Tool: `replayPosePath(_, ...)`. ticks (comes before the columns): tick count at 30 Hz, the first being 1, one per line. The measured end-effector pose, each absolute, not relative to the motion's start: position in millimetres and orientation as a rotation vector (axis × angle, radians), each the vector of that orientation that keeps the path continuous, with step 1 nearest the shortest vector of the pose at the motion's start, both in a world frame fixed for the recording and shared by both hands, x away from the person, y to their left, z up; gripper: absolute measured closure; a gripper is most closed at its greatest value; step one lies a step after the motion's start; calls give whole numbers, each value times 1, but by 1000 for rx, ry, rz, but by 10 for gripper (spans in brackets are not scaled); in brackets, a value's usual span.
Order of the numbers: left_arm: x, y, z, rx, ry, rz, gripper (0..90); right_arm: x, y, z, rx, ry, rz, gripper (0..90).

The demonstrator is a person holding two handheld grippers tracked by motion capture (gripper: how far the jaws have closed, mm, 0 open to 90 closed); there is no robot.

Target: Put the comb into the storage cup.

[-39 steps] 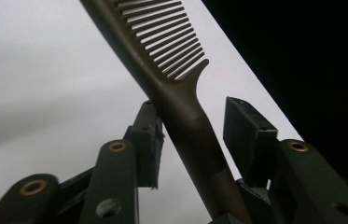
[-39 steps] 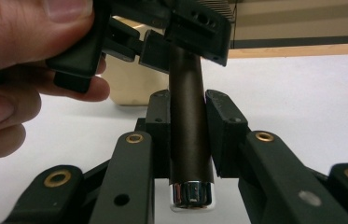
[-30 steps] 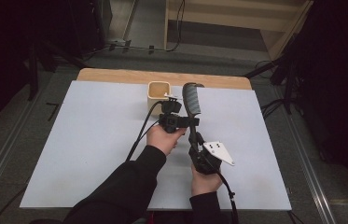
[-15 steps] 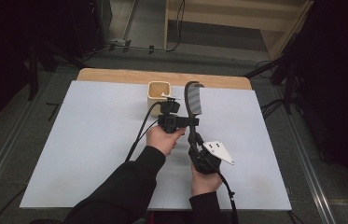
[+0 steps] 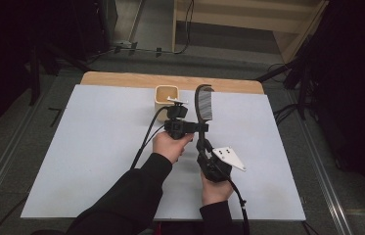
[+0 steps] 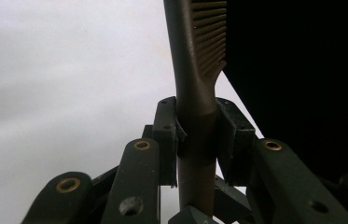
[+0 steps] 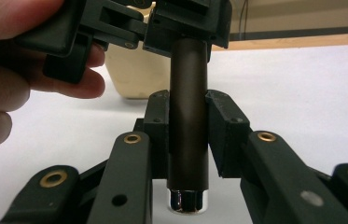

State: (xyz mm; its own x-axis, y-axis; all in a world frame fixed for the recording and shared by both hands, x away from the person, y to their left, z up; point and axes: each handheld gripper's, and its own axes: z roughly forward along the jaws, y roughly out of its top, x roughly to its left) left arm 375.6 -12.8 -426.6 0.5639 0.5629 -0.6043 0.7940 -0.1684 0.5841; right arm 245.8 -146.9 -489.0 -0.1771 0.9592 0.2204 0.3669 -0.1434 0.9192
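Dark brown plastic marks the comb point(image 5: 203, 105), which is held above the white bench point(image 5: 82, 147) by both tools at once. The left tool point(image 5: 195, 128) has just been closing, and its pads are now clamped on the neck below the teeth; the right tool point(image 5: 203, 147) is clamped lower down on the round handle.

With two grips on one stiff piece, any uneven pull or twist of the hands could lever the comb out of one pair of pads or bend it. Should the right tool be released before the left grip is firm, the comb could tip and fall to the bench, or knock the small beige cup point(image 5: 166, 95) just behind.

In the left gripper view the teeth point(image 6: 209, 37) are seen close. In the right gripper view the shiny metal end cap point(image 7: 188, 203) of the handle is seen below the pads, with the left hand point(image 7: 17, 88) beside.
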Motion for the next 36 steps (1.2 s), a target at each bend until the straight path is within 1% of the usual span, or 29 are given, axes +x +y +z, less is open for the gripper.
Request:
replayPosePath(4, 375, -12, -426, 1855, 1100, -305, 728, 246, -146, -488, 1497, 1565, 1320, 659)
replayPosePath(10, 376, -11, -426, 1858, 1096, -289, 728, 251, -150, -483, 1501, 1637, 1345, 470)
replayPosePath(14, 376, -11, -425, 1872, 1094, -249, 728, 253, -152, -483, 1512, 1676, 1391, 403)
replayPosePath(22, 378, -4, -423, 1893, 1098, -193, 728, 252, -155, -478, 1485, 1735, 1377, 327)
replayPosePath(31, 381, 8, -419, 1912, 1093, -130, 728, 252, -153, -469, 1437, 1835, 1369, 287)
replayPosePath(33, 382, 10, -418, 1915, 1092, -126, 728, 253, -151, -469, 1412, 1877, 1369, 264)
replayPosePath(36, 383, 14, -417, 1919, 1093, -120, 728, 256, -151, -470, 1420, 1931, 1383, 255)
